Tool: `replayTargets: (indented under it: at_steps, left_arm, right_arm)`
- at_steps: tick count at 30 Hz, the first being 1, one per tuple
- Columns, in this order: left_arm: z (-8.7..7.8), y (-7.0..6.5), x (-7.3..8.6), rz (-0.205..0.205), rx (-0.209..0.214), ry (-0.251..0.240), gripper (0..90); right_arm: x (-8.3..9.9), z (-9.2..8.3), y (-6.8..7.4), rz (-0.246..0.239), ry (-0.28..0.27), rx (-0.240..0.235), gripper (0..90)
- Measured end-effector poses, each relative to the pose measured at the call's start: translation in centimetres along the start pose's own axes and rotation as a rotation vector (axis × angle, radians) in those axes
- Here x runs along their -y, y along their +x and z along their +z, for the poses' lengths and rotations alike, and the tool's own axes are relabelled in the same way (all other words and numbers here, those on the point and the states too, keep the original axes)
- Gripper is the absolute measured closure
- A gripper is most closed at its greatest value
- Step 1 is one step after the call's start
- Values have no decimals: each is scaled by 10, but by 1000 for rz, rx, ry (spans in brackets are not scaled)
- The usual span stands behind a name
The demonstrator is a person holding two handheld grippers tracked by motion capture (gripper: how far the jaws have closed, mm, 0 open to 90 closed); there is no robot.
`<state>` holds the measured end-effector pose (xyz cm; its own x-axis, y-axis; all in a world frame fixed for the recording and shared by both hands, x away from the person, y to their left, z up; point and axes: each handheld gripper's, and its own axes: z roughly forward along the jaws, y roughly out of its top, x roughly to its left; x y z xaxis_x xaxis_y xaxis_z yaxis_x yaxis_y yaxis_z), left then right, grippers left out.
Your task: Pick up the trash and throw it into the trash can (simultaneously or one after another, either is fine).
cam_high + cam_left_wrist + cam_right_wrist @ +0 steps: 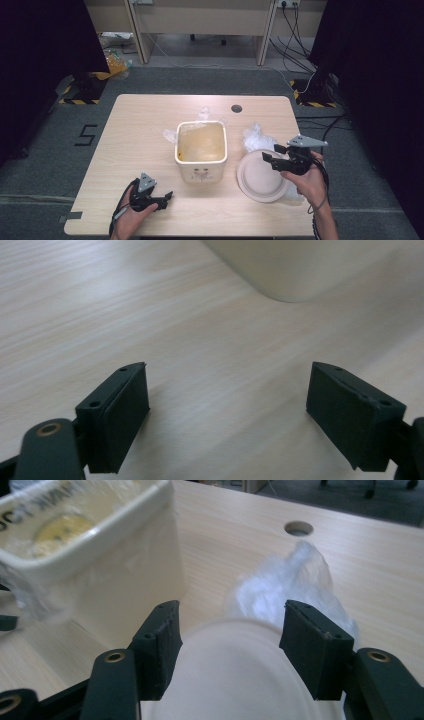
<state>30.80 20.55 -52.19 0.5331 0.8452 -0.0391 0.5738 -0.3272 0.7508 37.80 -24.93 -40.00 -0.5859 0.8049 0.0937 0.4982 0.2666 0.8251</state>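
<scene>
Hovering over the near rim of the plate (260, 176), the right gripper (270, 157) has its jaws spread apart with nothing pinched between them; in the right gripper view the plate (235, 675) lies below and between the two black jaws, which do not press on it. No earlier picture bears on how they came to stand so. The person's right hand (307, 180) grips the tool from below, with its grey plate on top and a cable trailing down the forearm.

Just past the plate lies a crumpled plastic bag (256, 138), touching the plate's far edge; in the right gripper view the bag (292, 582) sits beyond the right jaw. Left of the plate stands a cream bin (201, 150) lined with clear film, upright, near the table's middle. Behind the bin another bit of film (202, 114) shows.

The left gripper (166, 196) rests low at the table's (145, 120) near left, held by the left hand (132, 212), jaws wide and empty, pointing toward the bin's base (295, 270). A round hole (236, 108) marks the far side of the table.
</scene>
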Motion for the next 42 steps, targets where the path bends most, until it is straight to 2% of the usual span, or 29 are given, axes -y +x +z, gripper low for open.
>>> replayTargets:
  at_steps: [5, 9, 12, 16, 19, 22, 27, 31, 33, 37, 40, 42]
  left_arm:
    - [1, -21, -3, 39, 29, -17, 171]
    - [4, -39, -7, 69, 83, -18, 175]
    - [7, -50, -9, 94, 102, -15, 176]
    - [14, -61, -11, 114, 131, -4, 176]
    - [18, -66, -13, 133, 127, 3, 174]
    - [20, -66, -14, 129, 132, 9, 176]
    - [20, -66, -15, 129, 130, 14, 167]
    - [21, -69, -15, 137, 120, 11, 164]
    - [22, -78, -17, 152, 126, -16, 193]
    - [30, -105, -33, 244, 159, -19, 200]
    - [38, -124, -54, 266, 195, -51, 202]
    - [45, -134, -62, 282, 209, -54, 207]
  right_arm:
    - [26, -8, -18, 44, 13, 62, 387]
    - [37, -11, -29, 72, 40, 93, 387]
    - [44, -12, -35, 82, 56, 109, 388]
    - [52, -9, -39, 98, 77, 101, 389]
    - [55, -5, -42, 119, 83, 82, 389]
    - [58, -1, -45, 127, 90, 66, 389]
    - [64, 9, -48, 163, 98, 10, 413]
    - [63, 9, -44, 151, 91, -9, 449]
    - [62, 9, -42, 152, 91, -11, 452]
    - [64, 12, -42, 153, 100, -11, 453]
    - [64, 12, -42, 157, 101, -16, 453]
    - [64, 11, -42, 157, 95, -20, 454]
